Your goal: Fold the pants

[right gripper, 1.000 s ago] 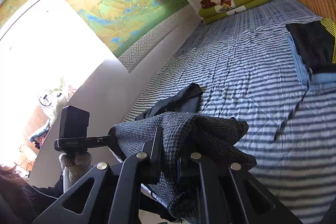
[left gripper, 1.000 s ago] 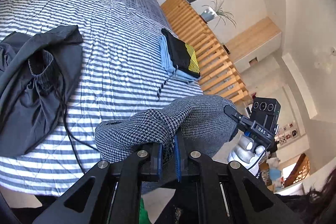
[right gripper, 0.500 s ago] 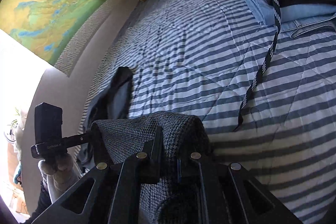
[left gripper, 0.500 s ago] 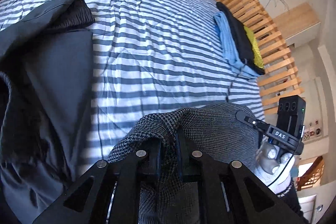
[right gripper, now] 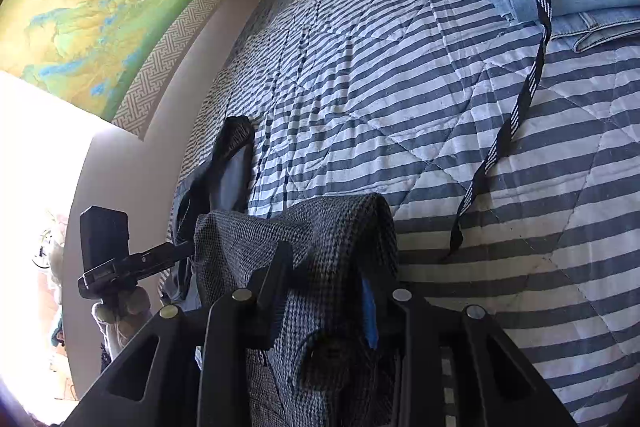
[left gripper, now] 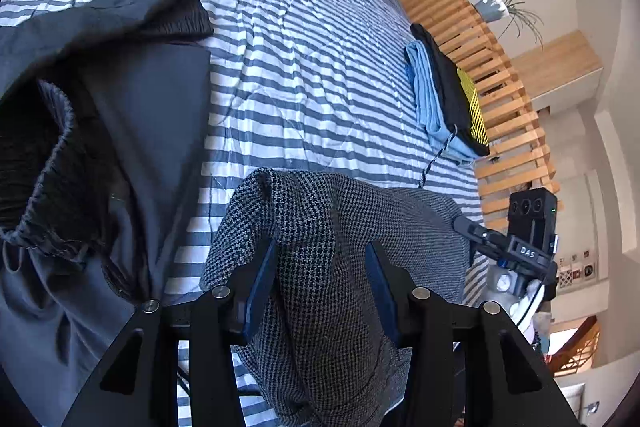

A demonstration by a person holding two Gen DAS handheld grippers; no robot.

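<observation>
On right tool: "DAS" label

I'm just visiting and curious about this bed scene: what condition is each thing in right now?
Checked pants: bunched on the bed, between both pairs of fingers.
Left gripper: fingers opening, cloth between them.
Right gripper: fingers opening, cloth between them.
Dark grey garment: crumpled, unfolded.
Blue and black clothes: folded, stacked.
Striped quilt: spread flat.
</observation>
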